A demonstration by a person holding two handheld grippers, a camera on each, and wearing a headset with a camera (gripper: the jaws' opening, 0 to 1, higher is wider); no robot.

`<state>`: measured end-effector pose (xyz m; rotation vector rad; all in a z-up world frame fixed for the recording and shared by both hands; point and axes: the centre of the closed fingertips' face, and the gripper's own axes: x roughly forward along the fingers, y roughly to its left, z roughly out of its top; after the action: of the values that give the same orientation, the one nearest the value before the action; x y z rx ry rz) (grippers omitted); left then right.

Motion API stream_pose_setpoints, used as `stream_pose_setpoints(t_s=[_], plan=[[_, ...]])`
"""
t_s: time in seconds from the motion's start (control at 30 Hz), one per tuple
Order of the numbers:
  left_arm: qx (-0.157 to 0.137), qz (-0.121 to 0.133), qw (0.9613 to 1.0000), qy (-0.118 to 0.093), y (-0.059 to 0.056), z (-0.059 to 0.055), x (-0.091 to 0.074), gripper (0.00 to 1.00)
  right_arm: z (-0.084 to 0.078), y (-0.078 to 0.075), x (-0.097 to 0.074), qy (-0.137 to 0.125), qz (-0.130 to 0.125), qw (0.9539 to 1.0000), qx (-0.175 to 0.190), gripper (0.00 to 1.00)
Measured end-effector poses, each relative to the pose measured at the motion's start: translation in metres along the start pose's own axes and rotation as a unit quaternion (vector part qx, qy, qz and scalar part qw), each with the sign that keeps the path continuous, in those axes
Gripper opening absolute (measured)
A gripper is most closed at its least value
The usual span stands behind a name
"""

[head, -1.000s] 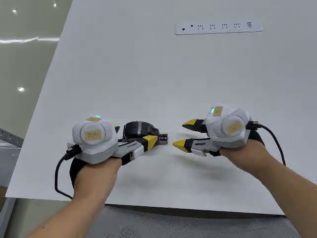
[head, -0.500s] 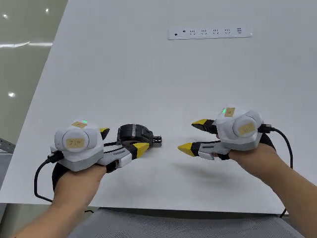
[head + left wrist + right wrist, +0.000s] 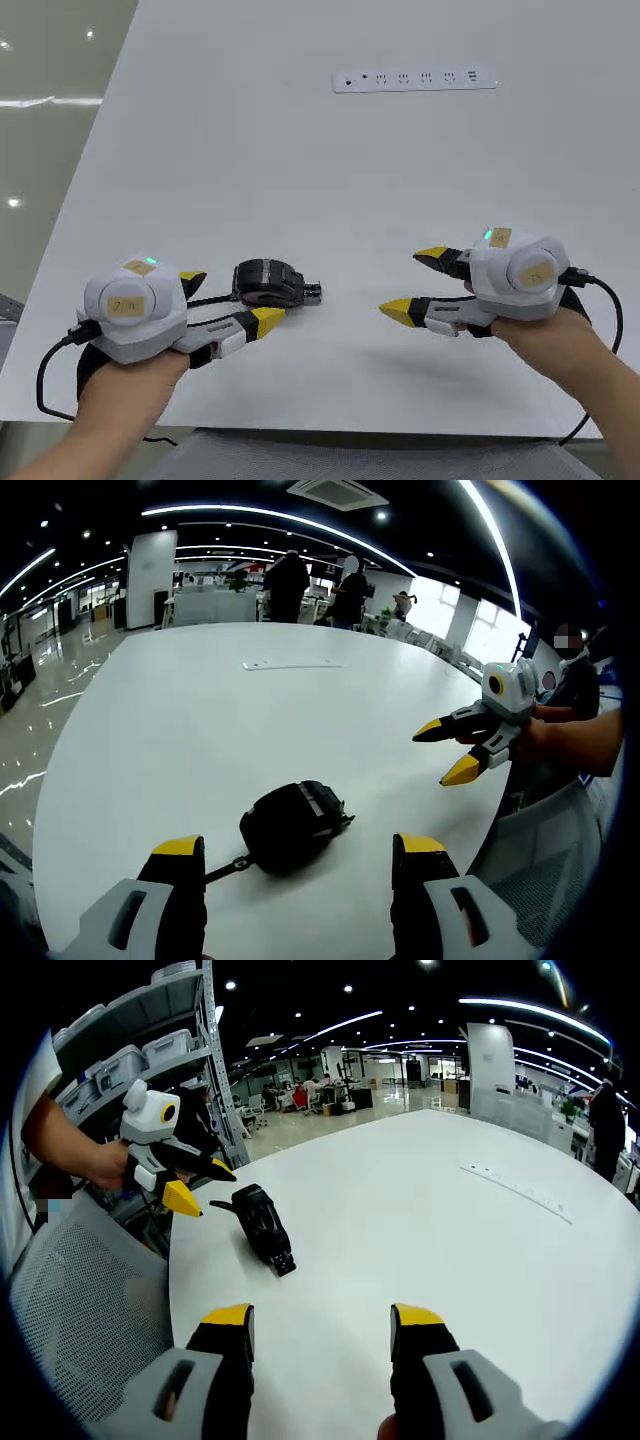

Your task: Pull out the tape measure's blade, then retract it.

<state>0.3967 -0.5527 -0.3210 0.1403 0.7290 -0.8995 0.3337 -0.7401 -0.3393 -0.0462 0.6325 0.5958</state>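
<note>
Backs L gripper (image 3: 230, 297) off tape (image 3: 268, 283), draws R gripper (image 3: 413, 281) farther away. Holds both wide open, gripping nothing. Leaves tape on table (image 3: 300, 150) just past L tips.

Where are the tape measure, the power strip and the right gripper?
tape measure (image 3: 268, 283), head view, on its black case.
power strip (image 3: 414, 79), head view, middle of its white body.
right gripper (image 3: 400, 281), head view, midway between its yellow fingertips.

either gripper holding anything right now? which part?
Nothing is held. The left gripper and the right gripper are both open. The tape measure lies on the table just ahead of the left jaws, not touching them.
</note>
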Motion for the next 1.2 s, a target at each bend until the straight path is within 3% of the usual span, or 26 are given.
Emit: stream_pose_setpoints(t_s=[0.53, 0.87, 1.2], plan=[[0.001, -0.024, 0.9997, 0.005, 0.003, -0.011, -0.017, 0.77, -0.013, -0.011, -0.036, -0.005, -0.03, 0.9994, 0.014, 0.66], [0.001, -0.032, 0.9995, 0.004, 0.007, -0.017, -0.025, 0.81, -0.03, -0.012, -0.054, 0.003, -0.038, 0.9989, 0.027, 0.76], [-0.001, -0.03, 0.9995, 0.003, 0.014, -0.02, -0.035, 0.82, -0.039, -0.012, -0.072, 0.006, -0.052, 0.9979, 0.038, 0.78]])
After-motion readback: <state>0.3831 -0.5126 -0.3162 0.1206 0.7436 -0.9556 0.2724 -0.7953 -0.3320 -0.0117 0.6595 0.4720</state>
